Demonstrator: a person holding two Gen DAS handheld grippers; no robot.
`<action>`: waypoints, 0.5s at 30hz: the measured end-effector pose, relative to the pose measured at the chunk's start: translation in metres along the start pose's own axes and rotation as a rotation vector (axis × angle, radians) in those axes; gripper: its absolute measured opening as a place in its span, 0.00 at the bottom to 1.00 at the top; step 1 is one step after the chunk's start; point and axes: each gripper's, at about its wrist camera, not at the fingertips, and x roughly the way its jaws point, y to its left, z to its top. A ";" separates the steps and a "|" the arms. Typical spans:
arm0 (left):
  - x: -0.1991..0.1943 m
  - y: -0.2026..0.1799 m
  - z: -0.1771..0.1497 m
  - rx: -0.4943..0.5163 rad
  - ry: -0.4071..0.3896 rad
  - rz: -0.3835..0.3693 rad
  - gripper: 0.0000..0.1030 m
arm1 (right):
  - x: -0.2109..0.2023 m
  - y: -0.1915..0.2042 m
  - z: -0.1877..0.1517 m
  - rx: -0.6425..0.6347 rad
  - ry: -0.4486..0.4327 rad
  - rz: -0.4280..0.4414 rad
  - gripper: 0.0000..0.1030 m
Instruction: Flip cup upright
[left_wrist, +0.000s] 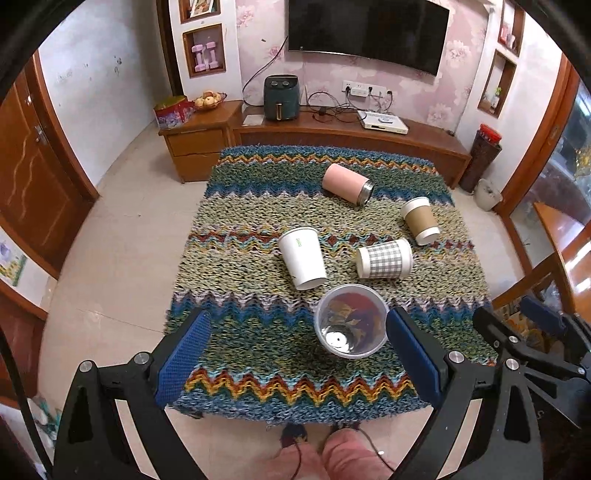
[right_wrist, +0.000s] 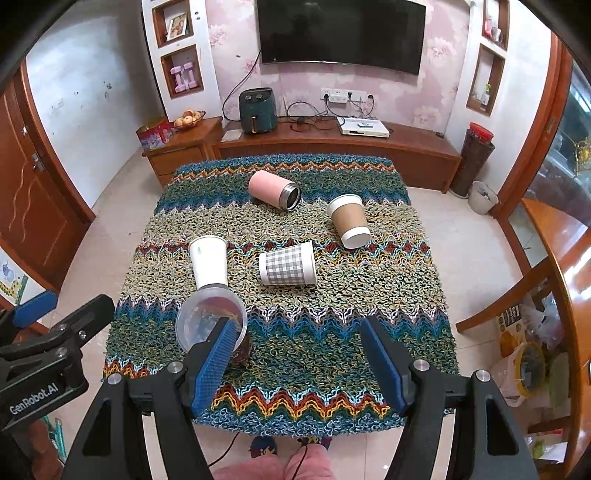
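Both grippers hover over the near edge of the worktop (left_wrist: 258, 402), which is covered by a zigzag knit cloth (right_wrist: 317, 332).

Left gripper (left_wrist: 297, 354): jaws wide, holding nothing. Clear cup (left_wrist: 350, 320) sits between the jaws, close to the right pad, mouth tilted up toward the camera; cannot tell if the pad touches it.

Right gripper (right_wrist: 303, 360): jaws wide, holding nothing. In this view the clear cup (right_wrist: 210, 317) is at the left pad, partly hidden behind it, outside the gap. Bare cloth between the jaws.

Other cups, all on their sides, beyond the jaws:
- white cup (left_wrist: 302, 257): just past the clear cup, ahead of the left jaws' gap, rim away from the camera. From the right wrist (right_wrist: 208, 261) it lies ahead-left of the left pad, its base right behind the clear cup's rim.
- check cup (left_wrist: 384, 258): ahead of the left gripper's right pad, beside the white cup but apart from it; ahead of the right jaws' gap (right_wrist: 288, 264).
- brown-sleeve cup (left_wrist: 421, 220): farther out, right of the check cup.
- pink tumbler (left_wrist: 347, 183): farthest, steel mouth facing right and toward the camera.

Each gripper shows at the edge of the other's view.
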 end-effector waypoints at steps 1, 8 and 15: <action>-0.001 -0.001 0.001 -0.001 0.000 0.005 0.94 | -0.002 0.000 0.001 -0.002 0.000 0.003 0.69; -0.011 -0.003 0.004 -0.012 -0.009 0.012 0.94 | -0.014 0.001 0.005 -0.021 -0.028 -0.003 0.69; -0.015 -0.008 0.007 -0.013 -0.008 0.019 0.94 | -0.014 -0.004 0.009 -0.014 -0.025 0.006 0.69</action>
